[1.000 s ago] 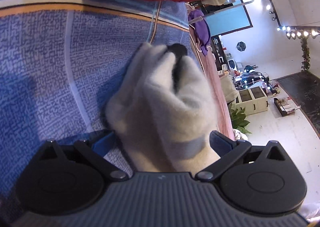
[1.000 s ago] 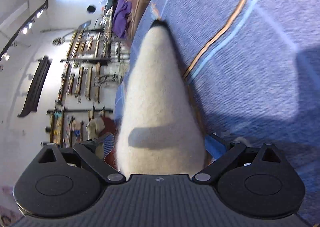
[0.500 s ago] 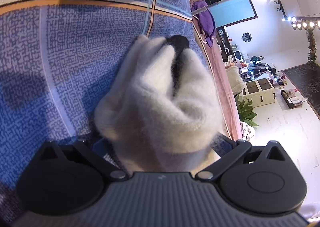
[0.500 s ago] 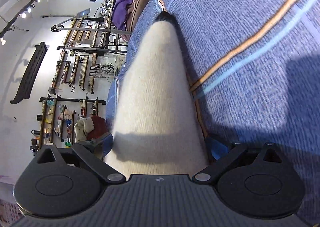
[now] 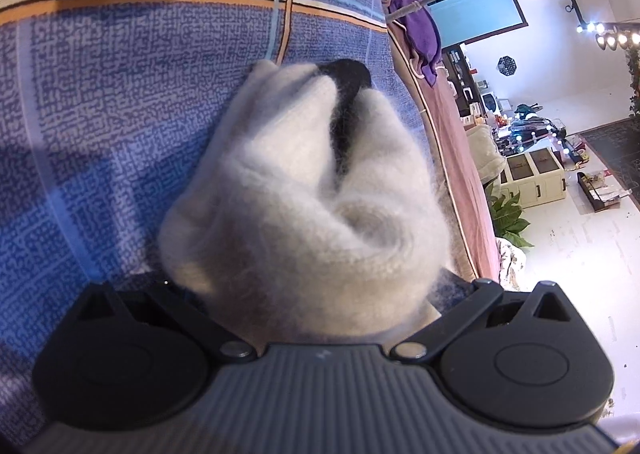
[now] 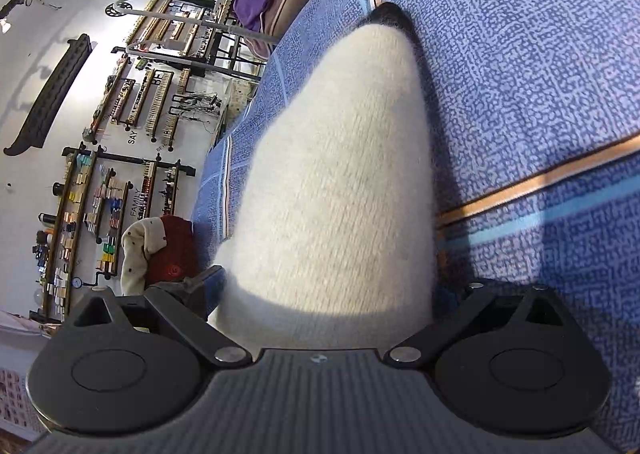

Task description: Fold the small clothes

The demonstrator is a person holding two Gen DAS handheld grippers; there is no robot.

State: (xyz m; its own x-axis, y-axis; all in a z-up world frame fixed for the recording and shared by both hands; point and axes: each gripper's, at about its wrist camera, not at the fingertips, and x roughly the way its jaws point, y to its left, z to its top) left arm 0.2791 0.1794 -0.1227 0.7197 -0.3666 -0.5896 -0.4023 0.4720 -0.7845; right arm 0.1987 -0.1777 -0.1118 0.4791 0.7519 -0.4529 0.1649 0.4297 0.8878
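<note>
A fuzzy white sock (image 5: 304,205) with a black toe (image 5: 348,73) lies bunched on the blue patterned bedspread (image 5: 120,113). In the left wrist view its near end fills the space between the jaws and hides the fingertips of my left gripper (image 5: 316,302). In the right wrist view the white sock (image 6: 340,181) stretches flat and taut away from my right gripper (image 6: 324,306), black toe (image 6: 394,15) at the far end; the jaws sit at its near end, fingertips mostly hidden.
A red knit garment (image 6: 174,254) and a cream spotted one (image 6: 138,250) lie on the bedspread's far part. A purple cloth (image 5: 418,33) lies on a brown cover past the bed edge. Shelves and a room floor (image 5: 580,254) lie beyond.
The sock has bunched up closer to my left gripper and now covers its blue fingertips. The right view has swung so the sock looks wider and nearer; both grips unchanged.
</note>
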